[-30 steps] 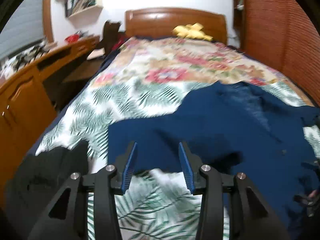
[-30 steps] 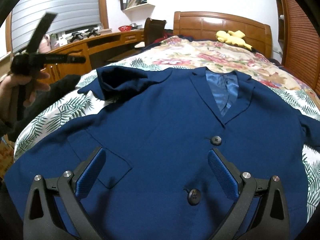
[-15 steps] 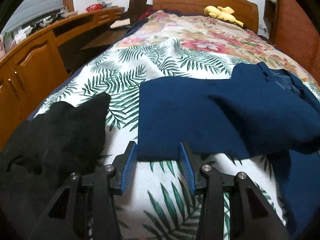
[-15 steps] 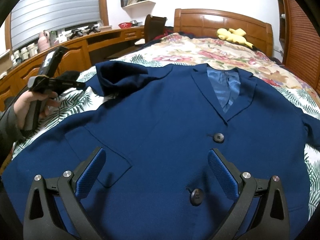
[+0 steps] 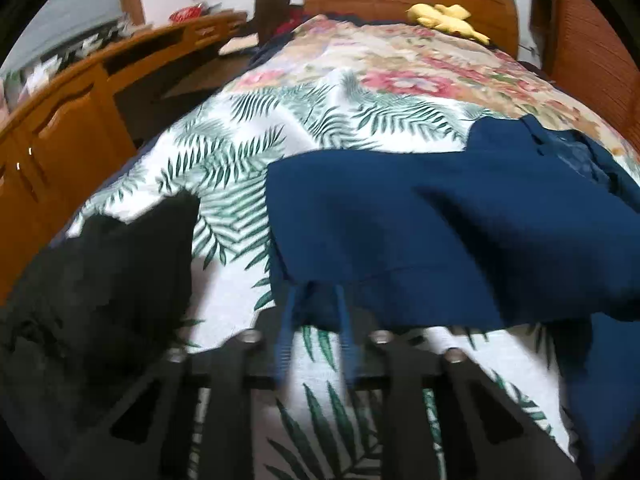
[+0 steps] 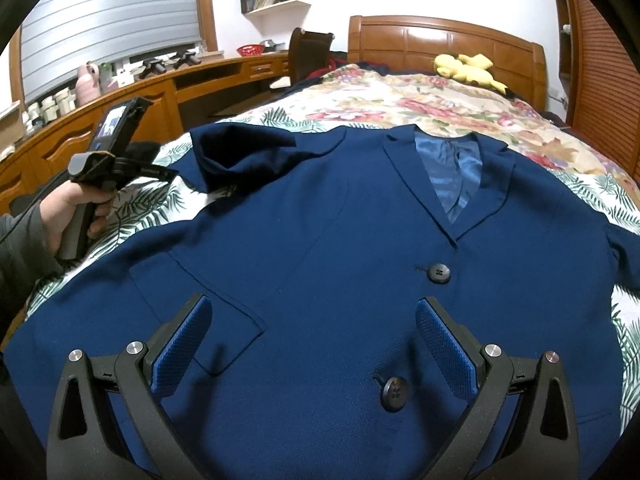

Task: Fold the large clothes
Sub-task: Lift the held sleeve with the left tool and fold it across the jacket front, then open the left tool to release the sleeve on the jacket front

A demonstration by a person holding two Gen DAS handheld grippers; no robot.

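A bedroom with a wooden bed (image 6: 448, 40) filling most of the view, its headboard at the far end. A long curved wooden bench (image 6: 132, 104) with cupboards runs along the left wall under a window with a grey blind, close beside the bed's left edge, leaving only a narrow gap there. A slatted wooden door stands at the far right. The bed cover (image 5: 304, 132) is white with green palm leaves near and floral further away; the far half is open except for a yellow soft toy (image 6: 470, 68) by the headboard.

A navy blue jacket (image 6: 340, 240) lies front-up across the near half of the bed, collar toward the headboard, lighter blue lining showing at the neck, two dark buttons down the front and a flap pocket at near left. Its left sleeve (image 5: 400, 240) is folded in over the shoulder, ending short of the bed's left edge. A black garment (image 5: 100, 272) lies bunched at the near left edge, just beside the sleeve.

The left hand-held gripper (image 5: 314, 300), blurred, is at the sleeve's near hem; its jaws are closing with the hem between them, almost together. A hand (image 6: 70, 212) holds its handle.

The right hand-held gripper (image 6: 312, 336) hovers over the jacket's lower front, jaws spread wide, holding nothing.
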